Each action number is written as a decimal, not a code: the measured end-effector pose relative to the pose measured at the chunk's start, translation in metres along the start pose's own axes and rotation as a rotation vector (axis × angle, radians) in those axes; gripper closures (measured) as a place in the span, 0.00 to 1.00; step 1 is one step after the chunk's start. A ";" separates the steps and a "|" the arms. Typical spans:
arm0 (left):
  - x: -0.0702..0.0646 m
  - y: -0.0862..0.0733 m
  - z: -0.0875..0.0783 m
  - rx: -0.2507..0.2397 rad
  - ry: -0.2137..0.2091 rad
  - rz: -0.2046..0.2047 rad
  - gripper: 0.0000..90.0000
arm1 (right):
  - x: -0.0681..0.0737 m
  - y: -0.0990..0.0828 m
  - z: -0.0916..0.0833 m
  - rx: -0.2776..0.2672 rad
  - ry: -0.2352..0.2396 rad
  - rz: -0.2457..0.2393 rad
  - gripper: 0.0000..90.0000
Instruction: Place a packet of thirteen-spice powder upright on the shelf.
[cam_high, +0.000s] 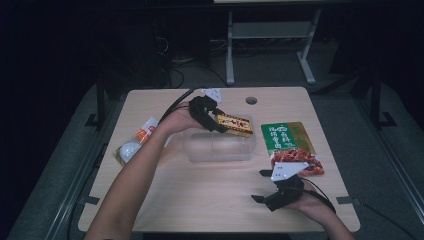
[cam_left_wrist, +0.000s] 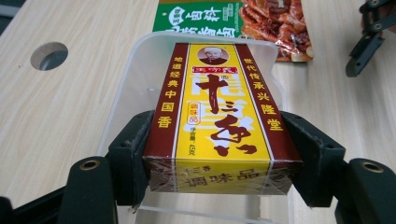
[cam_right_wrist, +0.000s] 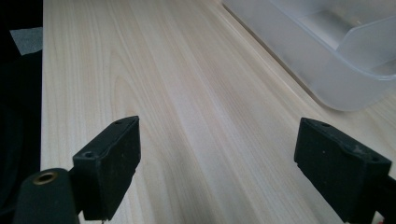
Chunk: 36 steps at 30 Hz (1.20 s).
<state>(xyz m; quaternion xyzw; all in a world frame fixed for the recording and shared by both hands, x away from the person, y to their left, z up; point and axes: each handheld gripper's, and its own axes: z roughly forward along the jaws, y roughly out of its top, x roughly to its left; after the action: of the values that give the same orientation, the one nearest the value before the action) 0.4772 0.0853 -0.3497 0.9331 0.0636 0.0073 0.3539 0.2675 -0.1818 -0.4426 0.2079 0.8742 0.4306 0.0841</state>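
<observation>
A yellow and dark red seasoning box (cam_high: 234, 125) (cam_left_wrist: 217, 121) hangs over the back edge of a clear plastic tub (cam_high: 220, 146) (cam_left_wrist: 126, 93), and my left gripper (cam_high: 214, 119) (cam_left_wrist: 219, 163) is shut on its near end. The tub (cam_right_wrist: 336, 51) looks empty inside. A green and red snack packet (cam_high: 290, 145) (cam_left_wrist: 243, 21) lies flat to the right of the tub. My right gripper (cam_high: 264, 186) (cam_right_wrist: 217, 168) rests low near the table's front right, open, with only bare wood between its jaws.
A white and orange wrapped packet (cam_high: 135, 142) lies near the table's left edge. A round cable hole (cam_high: 251, 100) (cam_left_wrist: 49, 55) sits at the back of the light wooden table (cam_high: 200, 195). Table legs and cables stand on the dark floor behind.
</observation>
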 end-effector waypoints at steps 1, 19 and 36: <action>0.001 0.000 0.001 0.000 0.000 0.003 0.35 | 0.000 0.000 0.000 0.000 0.000 -0.001 0.16; 0.003 0.001 0.013 0.016 -0.003 -0.002 0.35 | -0.001 0.000 0.000 0.003 -0.004 -0.004 0.16; 0.002 0.007 0.011 -0.072 0.007 0.014 0.35 | 0.000 0.000 0.000 0.008 0.004 -0.005 0.16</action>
<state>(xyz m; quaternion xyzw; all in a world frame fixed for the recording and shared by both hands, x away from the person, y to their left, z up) 0.4810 0.0735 -0.3532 0.9201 0.0578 0.0156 0.3872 0.2677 -0.1818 -0.4429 0.2051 0.8766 0.4273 0.0825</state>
